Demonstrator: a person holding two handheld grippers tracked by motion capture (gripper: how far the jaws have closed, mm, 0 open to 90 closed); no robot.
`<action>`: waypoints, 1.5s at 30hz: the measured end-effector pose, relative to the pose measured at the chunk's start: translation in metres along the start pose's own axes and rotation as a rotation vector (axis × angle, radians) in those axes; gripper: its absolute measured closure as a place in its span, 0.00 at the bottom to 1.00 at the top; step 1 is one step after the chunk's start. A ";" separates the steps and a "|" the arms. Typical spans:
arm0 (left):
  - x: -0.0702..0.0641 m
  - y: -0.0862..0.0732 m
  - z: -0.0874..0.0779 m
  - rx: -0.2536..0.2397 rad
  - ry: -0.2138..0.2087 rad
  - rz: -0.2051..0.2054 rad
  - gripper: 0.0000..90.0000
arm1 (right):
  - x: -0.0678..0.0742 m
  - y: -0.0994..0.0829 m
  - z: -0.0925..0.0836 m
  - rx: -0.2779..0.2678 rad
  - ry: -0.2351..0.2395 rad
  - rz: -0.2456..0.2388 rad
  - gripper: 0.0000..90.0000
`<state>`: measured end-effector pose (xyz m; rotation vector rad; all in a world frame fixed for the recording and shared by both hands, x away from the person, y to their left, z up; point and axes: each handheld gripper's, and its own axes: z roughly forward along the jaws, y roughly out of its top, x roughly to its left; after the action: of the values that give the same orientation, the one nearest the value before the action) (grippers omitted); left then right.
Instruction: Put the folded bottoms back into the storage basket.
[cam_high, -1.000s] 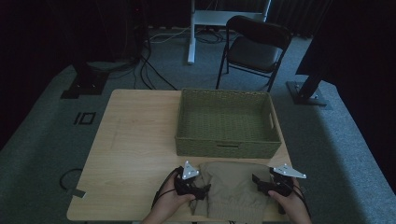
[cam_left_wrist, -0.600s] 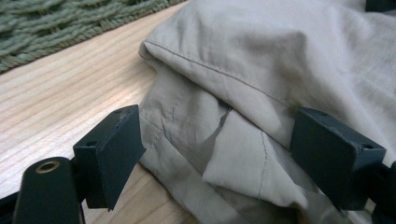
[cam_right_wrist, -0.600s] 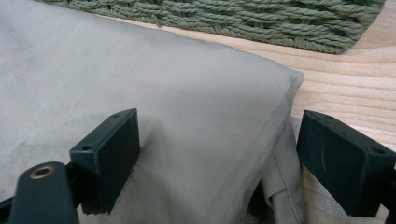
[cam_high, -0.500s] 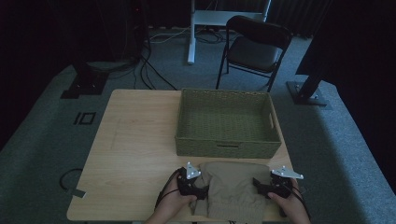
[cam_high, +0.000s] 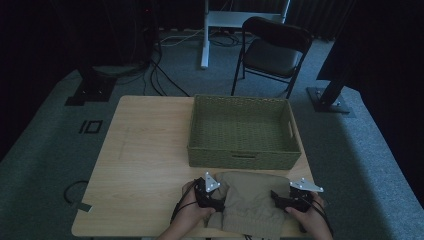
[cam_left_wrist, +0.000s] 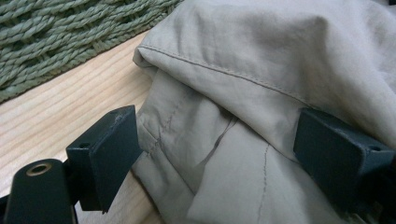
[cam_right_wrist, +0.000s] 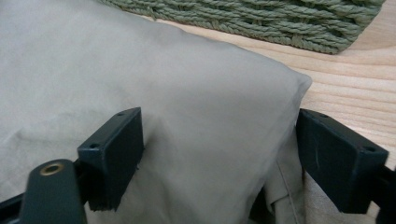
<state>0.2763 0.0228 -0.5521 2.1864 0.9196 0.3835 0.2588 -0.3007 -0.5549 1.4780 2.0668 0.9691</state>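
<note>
Folded beige garment (cam_high: 250, 202) lying at table's (cam_high: 145, 150) near edge, between both grippers. Left gripper (cam_left_wrist: 215, 154) spread wide astride its folded edge, unclamped. Right gripper (cam_right_wrist: 219, 154) likewise astride its corner, just been closing, not pinching yet. Green basket (cam_high: 243, 131) beyond fingertips.

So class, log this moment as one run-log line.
left gripper: open, at folded cloth | right gripper: open, closing around cloth | basket: empty

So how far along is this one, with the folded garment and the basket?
Done: the beige garment lies folded on the table in front of the green basket. In hand: the left gripper and right gripper straddle its two ends, the right's jaws just closing. Left: gripping it and likely lifting it into the basket, which holds nothing.
</note>
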 end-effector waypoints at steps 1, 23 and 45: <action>-0.002 0.001 0.001 0.002 -0.002 0.008 0.17 | 0.001 0.000 0.000 -0.001 0.002 -0.007 0.22; -0.002 0.013 -0.005 -0.070 -0.142 -0.015 0.92 | 0.010 0.011 -0.011 0.023 0.112 0.035 0.89; 0.007 0.054 -0.065 -0.194 -0.164 -0.013 0.92 | 0.022 0.070 -0.055 -0.119 0.216 0.047 0.89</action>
<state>0.2755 0.0347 -0.4679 2.0007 0.7724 0.2707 0.2587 -0.2825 -0.4644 1.4203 2.0870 1.2973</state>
